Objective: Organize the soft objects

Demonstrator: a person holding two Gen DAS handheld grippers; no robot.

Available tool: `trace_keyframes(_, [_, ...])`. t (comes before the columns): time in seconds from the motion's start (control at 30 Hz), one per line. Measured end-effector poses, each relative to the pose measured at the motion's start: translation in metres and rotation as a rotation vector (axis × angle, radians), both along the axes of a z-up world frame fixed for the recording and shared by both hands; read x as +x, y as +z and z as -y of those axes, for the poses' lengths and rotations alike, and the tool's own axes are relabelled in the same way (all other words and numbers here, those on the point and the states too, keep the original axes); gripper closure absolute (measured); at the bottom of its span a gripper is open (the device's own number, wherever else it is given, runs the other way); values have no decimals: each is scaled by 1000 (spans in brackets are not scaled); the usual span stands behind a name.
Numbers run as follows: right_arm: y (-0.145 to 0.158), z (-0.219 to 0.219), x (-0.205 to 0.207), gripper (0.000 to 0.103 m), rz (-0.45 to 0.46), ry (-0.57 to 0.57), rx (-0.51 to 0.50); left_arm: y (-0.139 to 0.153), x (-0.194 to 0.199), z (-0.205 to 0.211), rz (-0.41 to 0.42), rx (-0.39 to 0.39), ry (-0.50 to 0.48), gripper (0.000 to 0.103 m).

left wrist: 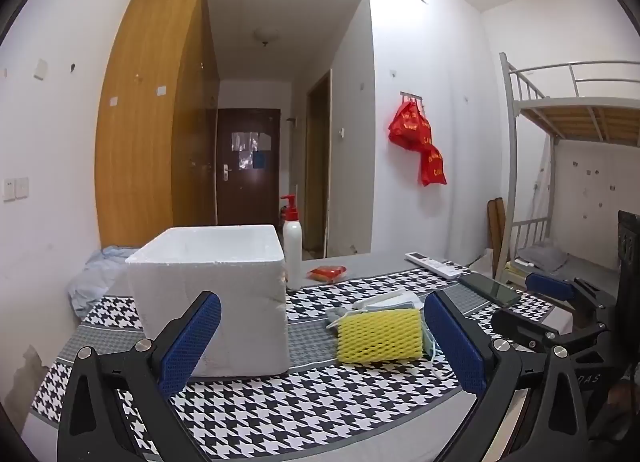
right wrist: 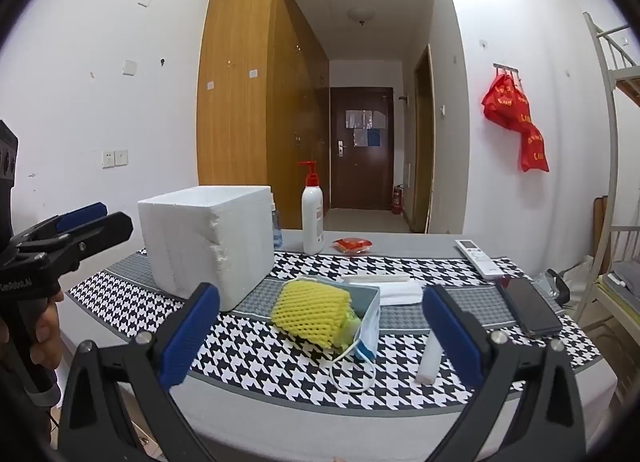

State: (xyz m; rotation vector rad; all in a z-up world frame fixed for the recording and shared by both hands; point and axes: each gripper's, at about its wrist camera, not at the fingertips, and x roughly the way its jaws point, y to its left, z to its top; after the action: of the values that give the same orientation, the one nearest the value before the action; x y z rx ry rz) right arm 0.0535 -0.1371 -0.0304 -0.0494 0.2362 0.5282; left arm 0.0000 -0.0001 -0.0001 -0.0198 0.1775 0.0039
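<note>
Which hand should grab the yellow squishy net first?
Probably right. The right gripper, open, has the yellow foam net centred just ahead. From the left gripper the net sits off towards its right finger.

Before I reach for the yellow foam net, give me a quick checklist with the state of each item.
1. Left gripper open and empty: ok.
2. Right gripper open and empty: ok.
3. Yellow foam net in view on top of the pile, nothing over it: ok.
4. Face mask lies under the net and may lift with it: not ok.
5. White foam box upright with its top open: ok.
6. Box empty inside: cannot tell.
</note>
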Motion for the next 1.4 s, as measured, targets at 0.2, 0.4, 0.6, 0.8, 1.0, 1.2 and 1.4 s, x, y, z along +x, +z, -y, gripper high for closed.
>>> trace_keyframes(0.2, [0,2,2,0,1,-3,3,0,8,1,-35,0,3,1])
trace_keyframes(0.4, [0,2,1,0,5,-1,2,-8,7,-2,-18,0,15,1])
trace_keyframes(0.6, [1,1,2,0,1,0,4,-9,6,2,-15,14,15,1])
trace_keyframes(0.8, [-1,1,3,0,0,3,4,-9,5,-2,-9,4,27,1])
trace_keyframes(1.0, [0,2,3,0,2,0,7,-7,5,-5,-13,3,36,1])
trace_keyframes(1.2, [0,3,4,0,-4,1,8,-5,6,-5,-22,6,43,1])
trace_keyframes(1.4, [0,3,3,0,-3,3,10,-3,5,-5,-22,9,43,1])
